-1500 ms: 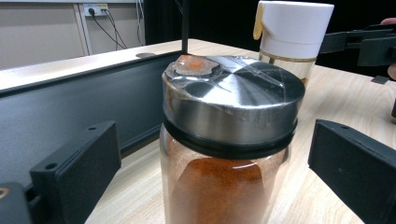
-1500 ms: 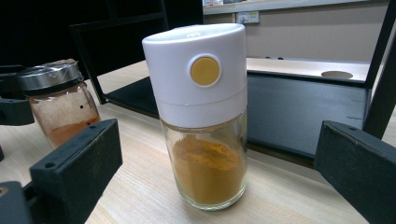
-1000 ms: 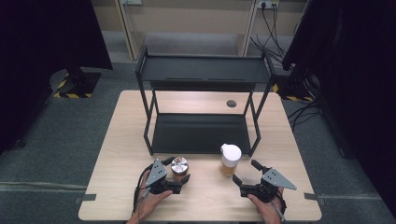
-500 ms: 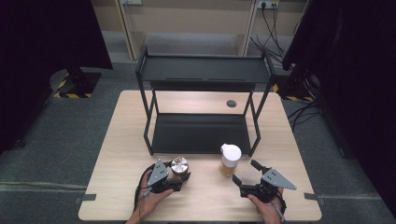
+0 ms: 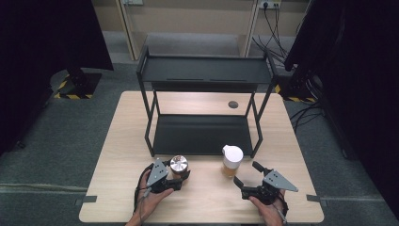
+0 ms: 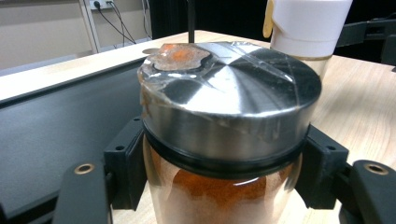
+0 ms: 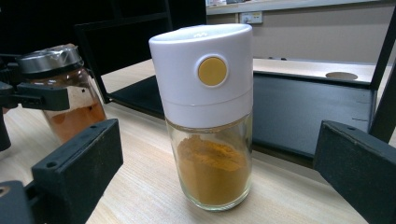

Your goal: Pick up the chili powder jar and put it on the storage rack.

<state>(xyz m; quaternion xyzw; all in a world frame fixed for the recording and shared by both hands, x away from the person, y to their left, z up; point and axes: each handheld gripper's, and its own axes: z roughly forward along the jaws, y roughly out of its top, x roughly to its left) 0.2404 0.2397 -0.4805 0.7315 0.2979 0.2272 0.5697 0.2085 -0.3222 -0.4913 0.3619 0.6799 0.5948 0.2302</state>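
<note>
A glass jar of reddish powder with a steel lid (image 6: 229, 93) stands on the table just in front of the black rack. My left gripper (image 5: 181, 174) is shut on it, both black pads (image 6: 126, 163) pressing its neck under the lid (image 5: 179, 164). To its right stands a glass jar of yellow powder with a white cap (image 5: 232, 160), upright (image 7: 210, 116). My right gripper (image 5: 245, 173) is open; its jaws stand wide to either side of the yellow jar and a little short of it, not touching.
A black two-tier rack (image 5: 202, 70) stands across the middle of the wooden table (image 5: 127, 122), both shelves bare. A round hole (image 5: 233, 104) is in the tabletop behind it. Dark curtains and cables ring the table.
The left gripper's jaws look drawn in against the steel-lidded jar. Neither hand nor either jar has shifted.
</note>
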